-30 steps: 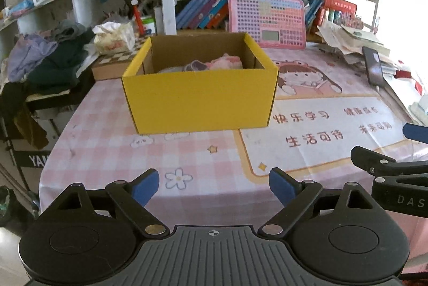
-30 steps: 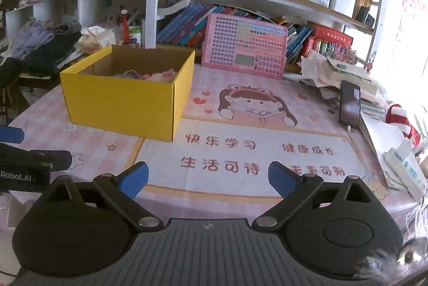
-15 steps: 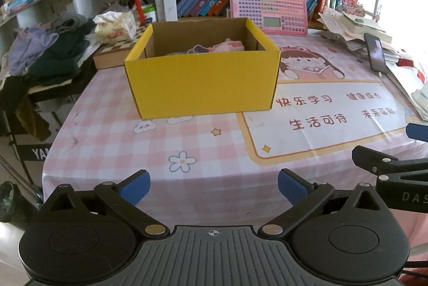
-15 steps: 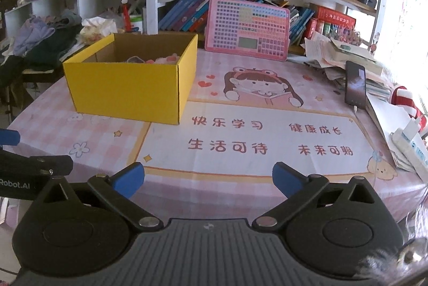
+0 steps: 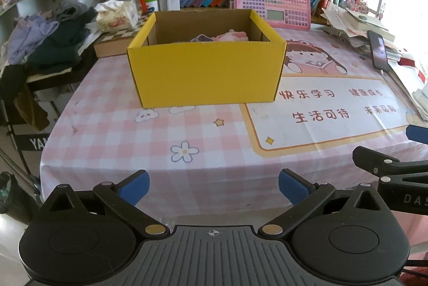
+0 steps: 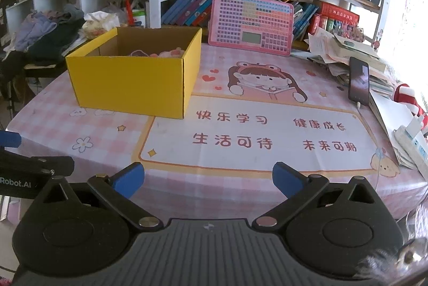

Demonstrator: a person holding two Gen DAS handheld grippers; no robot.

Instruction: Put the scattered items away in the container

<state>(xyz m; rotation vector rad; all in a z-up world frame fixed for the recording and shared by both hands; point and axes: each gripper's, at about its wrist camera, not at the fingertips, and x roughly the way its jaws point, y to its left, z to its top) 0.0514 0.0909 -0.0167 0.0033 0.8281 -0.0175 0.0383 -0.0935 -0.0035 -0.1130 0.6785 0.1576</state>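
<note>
A yellow cardboard box (image 5: 206, 74) stands open on the pink tablecloth; it also shows in the right wrist view (image 6: 131, 87). Pink and purple soft items (image 5: 222, 36) lie inside it, also visible in the right wrist view (image 6: 157, 53). My left gripper (image 5: 213, 185) is open and empty, held off the table's near edge. My right gripper (image 6: 208, 179) is open and empty, also back at the near edge. The right gripper shows at the right of the left wrist view (image 5: 388, 165). The left gripper shows at the left of the right wrist view (image 6: 32, 165).
A pink keyboard toy (image 6: 251, 23) leans on the bookshelf behind. A black phone (image 6: 359, 82), paper stacks (image 6: 339, 50) and a power strip (image 6: 409, 136) sit along the right. A tissue box (image 5: 117, 15) and a clothes pile (image 5: 48, 37) lie at the left.
Both grippers have drawn back from the box toward the table's near edge, so more tablecloth shows. Both stay open and empty.
</note>
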